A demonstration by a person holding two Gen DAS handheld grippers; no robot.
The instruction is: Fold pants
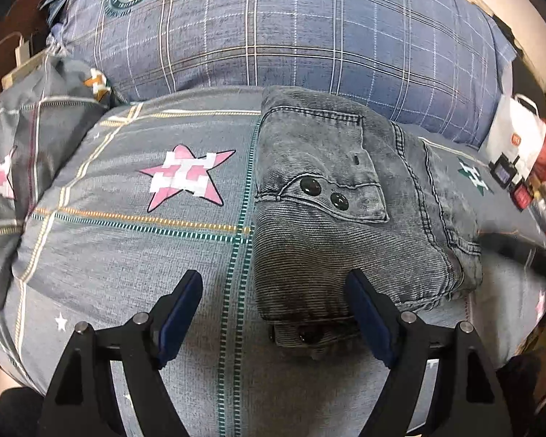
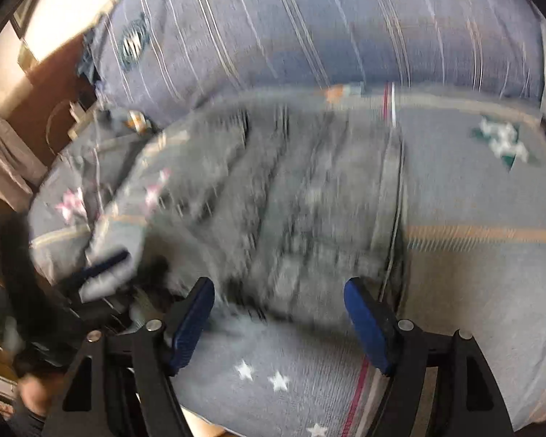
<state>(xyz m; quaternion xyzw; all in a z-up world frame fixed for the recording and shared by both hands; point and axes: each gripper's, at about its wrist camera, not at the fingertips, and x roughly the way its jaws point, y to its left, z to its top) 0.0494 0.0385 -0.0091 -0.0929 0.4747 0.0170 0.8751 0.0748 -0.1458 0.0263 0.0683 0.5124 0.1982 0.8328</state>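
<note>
The grey denim pants (image 1: 345, 200) lie folded into a thick bundle on the star-patterned quilt (image 1: 127, 236), with two dark snap buttons facing up. My left gripper (image 1: 275, 291) is open just above the bundle's near left corner; its right finger (image 1: 364, 302) overlaps the denim edge and the pads press nothing. In the blurred right wrist view the pants (image 2: 309, 211) fill the middle. My right gripper (image 2: 278, 287) is open over their near edge, with nothing held. The left gripper's blue pad (image 2: 102, 266) shows at the left there.
A big blue plaid pillow (image 1: 273, 29) lies along the back of the bed. A white paper bag (image 1: 517, 134) and small items stand at the right edge. A charger with cable (image 1: 22, 54) sits at the far left. A hand (image 2: 32, 397) shows at bottom left.
</note>
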